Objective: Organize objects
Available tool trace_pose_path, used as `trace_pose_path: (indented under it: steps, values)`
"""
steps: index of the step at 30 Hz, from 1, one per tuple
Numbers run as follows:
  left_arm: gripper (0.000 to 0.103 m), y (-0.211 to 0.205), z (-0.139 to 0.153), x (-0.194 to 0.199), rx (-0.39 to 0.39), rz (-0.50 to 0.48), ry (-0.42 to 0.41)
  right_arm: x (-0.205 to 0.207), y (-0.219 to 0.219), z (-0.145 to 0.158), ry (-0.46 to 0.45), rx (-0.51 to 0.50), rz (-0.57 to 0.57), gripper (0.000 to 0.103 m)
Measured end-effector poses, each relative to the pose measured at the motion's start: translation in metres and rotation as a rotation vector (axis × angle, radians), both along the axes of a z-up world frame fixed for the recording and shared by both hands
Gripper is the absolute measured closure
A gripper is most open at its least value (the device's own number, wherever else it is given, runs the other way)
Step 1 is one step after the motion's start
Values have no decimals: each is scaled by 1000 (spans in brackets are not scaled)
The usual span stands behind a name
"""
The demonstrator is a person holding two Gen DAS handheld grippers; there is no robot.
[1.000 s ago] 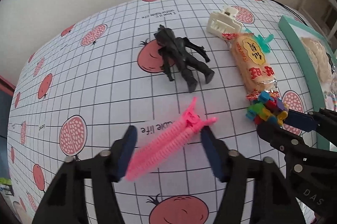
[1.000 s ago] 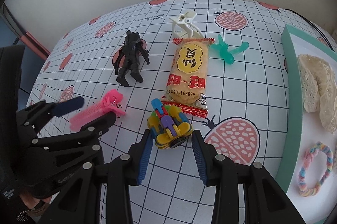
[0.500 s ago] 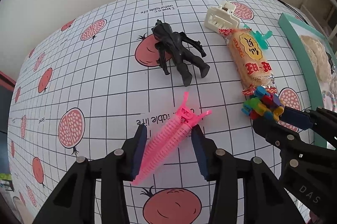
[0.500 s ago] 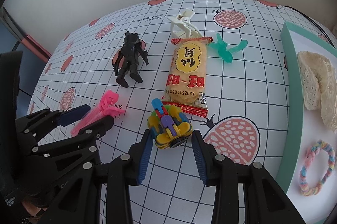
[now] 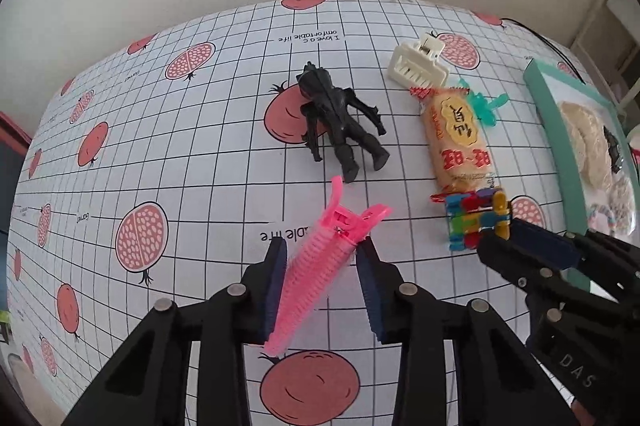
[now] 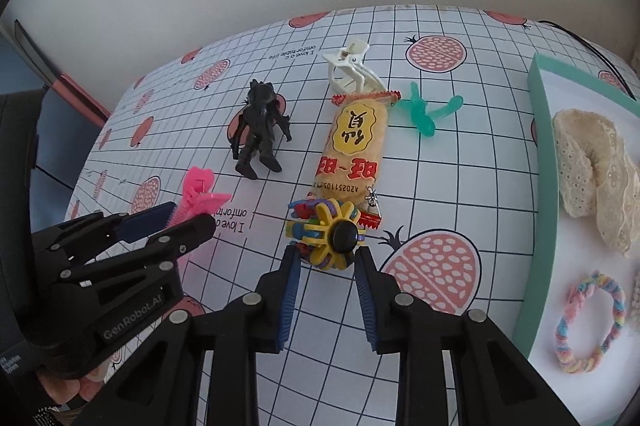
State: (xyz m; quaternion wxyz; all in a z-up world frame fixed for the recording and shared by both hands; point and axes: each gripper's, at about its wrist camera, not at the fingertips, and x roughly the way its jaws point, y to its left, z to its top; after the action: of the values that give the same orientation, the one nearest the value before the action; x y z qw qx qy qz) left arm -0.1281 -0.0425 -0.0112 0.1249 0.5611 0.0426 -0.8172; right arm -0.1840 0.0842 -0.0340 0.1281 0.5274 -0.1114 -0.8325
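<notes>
As both pairs of tongs narrowed over the last second, the pick-up of two items came close to done. The left tongs (image 5: 322, 288) had drawn in around the pink hair clip (image 5: 320, 266), which lay between the blue pads on the checked surface (image 5: 192, 162); one pad looked to be touching the clip's bristled side, while a slim gap showed at the other, so I judged the grip nearly but not fully made. The right tongs (image 6: 326, 292) had also tightened, and the colourful toy (image 6: 326, 234) had tipped up on its side, its black hub now facing the camera, seemingly pinched at the tips. That suggests both items were about to go to the teal tray (image 6: 540, 154) at 3 o'clock, where a lace piece (image 6: 592, 170) and a pastel hair tie (image 6: 588, 326) already lay.

Whether the toy was lifted clear of the surface could not be told. It overlapped the near end of the snack packet (image 6: 356, 146). The tray was cut off at the frame edge, and the green item (image 6: 424, 114) beyond the packet was hard to identify.
</notes>
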Motion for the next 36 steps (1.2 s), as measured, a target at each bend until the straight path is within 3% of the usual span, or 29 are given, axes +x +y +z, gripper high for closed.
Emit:
trace_pose_path:
  steps: [2,3,11,21,25,36]
  values:
    - [66,1,2,-1,-5,-4,0,0,2,2,5,-3,-4,96]
    - [66,2,2,-2,-1,-8,2,-2,3,2,6,-11,-8,97]
    - [66,1,5,-2,11,20,-2,-1,11,3,8,-29,-21,97]
    - [66,-27,9,10,20,148,24,-2,12,5,37,-16,-48,94]
    - [66,-34,7,15,28,164,25,-3,11,5,45,-8,-63,64]
    - [66,-44,2,20,58,173,30,-6,-9,-5,45,10,-34,51]
